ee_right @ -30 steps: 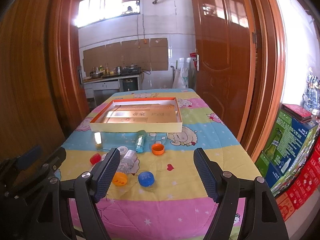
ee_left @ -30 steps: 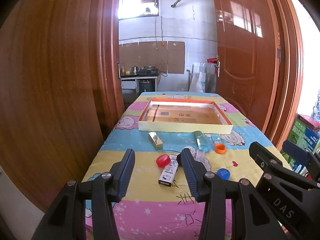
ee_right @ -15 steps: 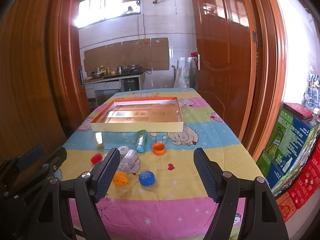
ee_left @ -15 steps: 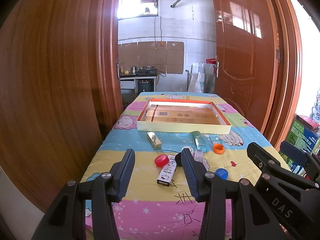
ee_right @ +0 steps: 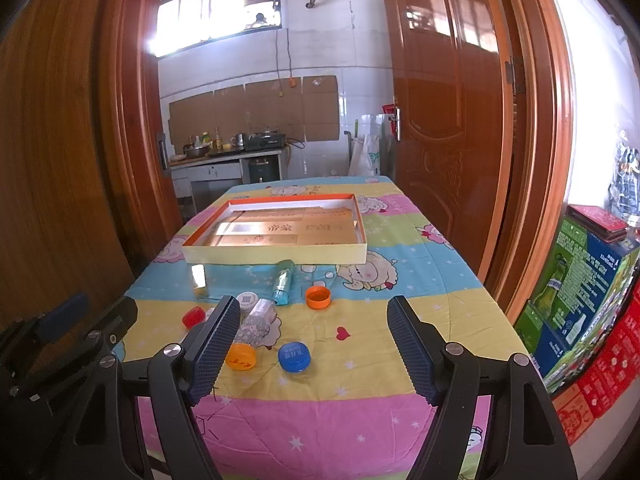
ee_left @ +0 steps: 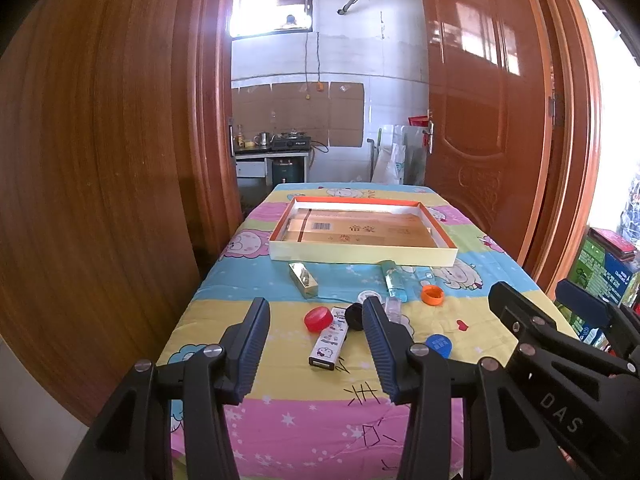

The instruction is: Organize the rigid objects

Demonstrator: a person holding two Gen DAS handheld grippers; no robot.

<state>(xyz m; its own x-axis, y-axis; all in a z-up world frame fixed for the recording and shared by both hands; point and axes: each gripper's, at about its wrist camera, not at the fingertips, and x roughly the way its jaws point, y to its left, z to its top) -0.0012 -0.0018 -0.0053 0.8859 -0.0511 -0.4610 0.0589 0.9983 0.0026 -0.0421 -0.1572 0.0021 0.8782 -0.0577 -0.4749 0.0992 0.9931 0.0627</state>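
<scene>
- wooden doors (ee_left: 100, 184) frame a table under a striped cartoon cloth (ee_left: 304, 420), with a tiled kitchen wall at the top centre of both views.
- a shallow tray (ee_left: 360, 255) with an orange inner rim sits at the centre of the left view, cardboard lying flat inside it.
- loose things lie on the cloth below the tray: a gold bar-shaped box (ee_left: 304, 278), a clear teal bottle (ee_left: 394, 280) on its side, an orange cap (ee_left: 432, 294), a red cap (ee_left: 318, 319), a white printed box (ee_left: 330, 340), a black cap (ee_left: 354, 316) and a blue cap (ee_left: 439, 345).
- in the right view a second, flatter orange cap (ee_right: 240, 356) lies just left of the blue cap, below a clear ribbed bottle (ee_right: 256, 320).
- the left gripper (ee_left: 316, 348) fills the bottom of its frame, jaws parted with nothing between the pads.
- the right gripper (ee_right: 312, 344) at the bottom of its frame also stands spread and empty.
</scene>
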